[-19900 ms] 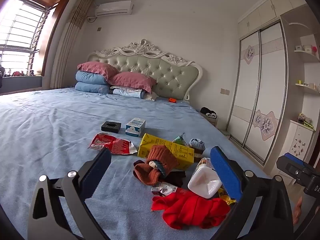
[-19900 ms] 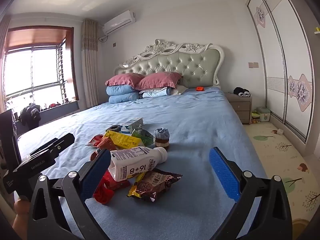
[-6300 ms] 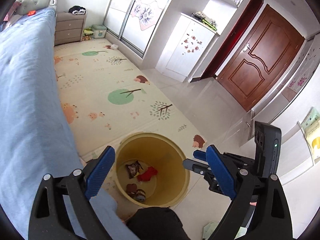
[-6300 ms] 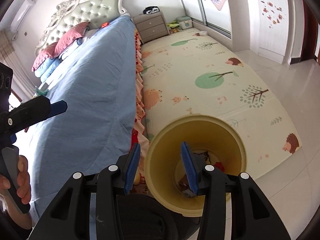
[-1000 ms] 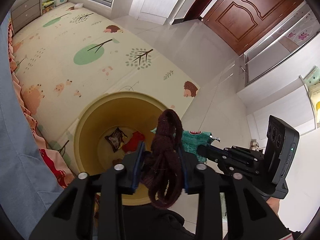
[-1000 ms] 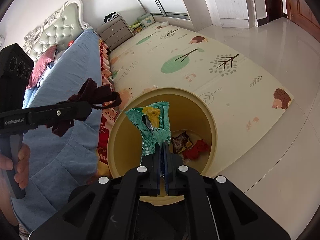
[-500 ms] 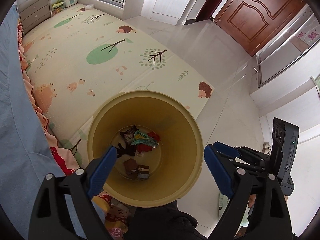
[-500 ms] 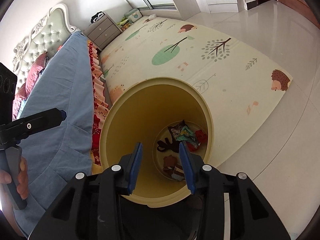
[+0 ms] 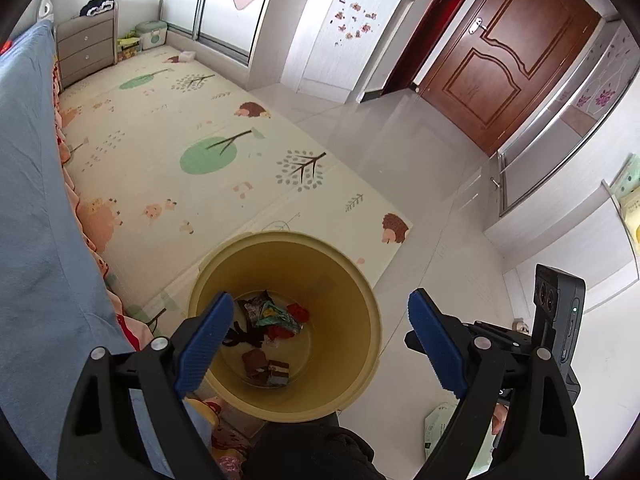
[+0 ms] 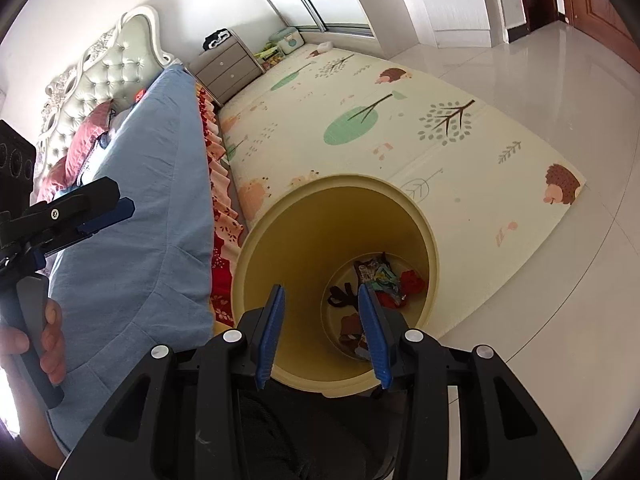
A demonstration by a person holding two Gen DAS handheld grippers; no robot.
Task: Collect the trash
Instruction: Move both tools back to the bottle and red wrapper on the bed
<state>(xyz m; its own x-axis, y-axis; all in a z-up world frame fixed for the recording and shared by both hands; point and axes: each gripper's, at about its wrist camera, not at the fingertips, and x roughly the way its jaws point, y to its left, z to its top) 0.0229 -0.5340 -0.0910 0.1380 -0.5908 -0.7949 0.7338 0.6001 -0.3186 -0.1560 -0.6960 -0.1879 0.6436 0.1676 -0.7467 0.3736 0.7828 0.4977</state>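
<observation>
A yellow bin [image 9: 360, 364] stands on the floor by the bed, and both grippers hover above its mouth. At its bottom lie a green wrapper [image 9: 276, 316], a dark brown cloth [image 9: 242, 334], a red cloth [image 9: 298, 312] and brown packets [image 9: 266, 366]. My left gripper [image 9: 320, 300] is wide open with nothing between its blue pads. My right gripper [image 10: 321, 292] is open about halfway, also empty, over the bin [image 10: 280, 240]. Through it I see the green wrapper [image 10: 384, 276] and the dark cloth [image 10: 342, 296]. The left gripper [image 10: 120, 204] shows at the left of the right wrist view, held by a hand [image 10: 48, 332].
The bed with its blue sheet [image 9: 32, 240] runs along the left, touching the bin's side. A patterned play mat [image 9: 200, 160] lies beyond the bin, tiled floor [image 9: 420, 160] to the right. A nightstand [image 9: 86, 52], wardrobe and brown door [image 9: 504, 56] stand further off. A dark knee [image 9: 312, 452] is below.
A second ago the left gripper was shut on the dark brown cloth and the right on the green wrapper. Both opened, the two things fell into the bin, and both grippers have since risen.
</observation>
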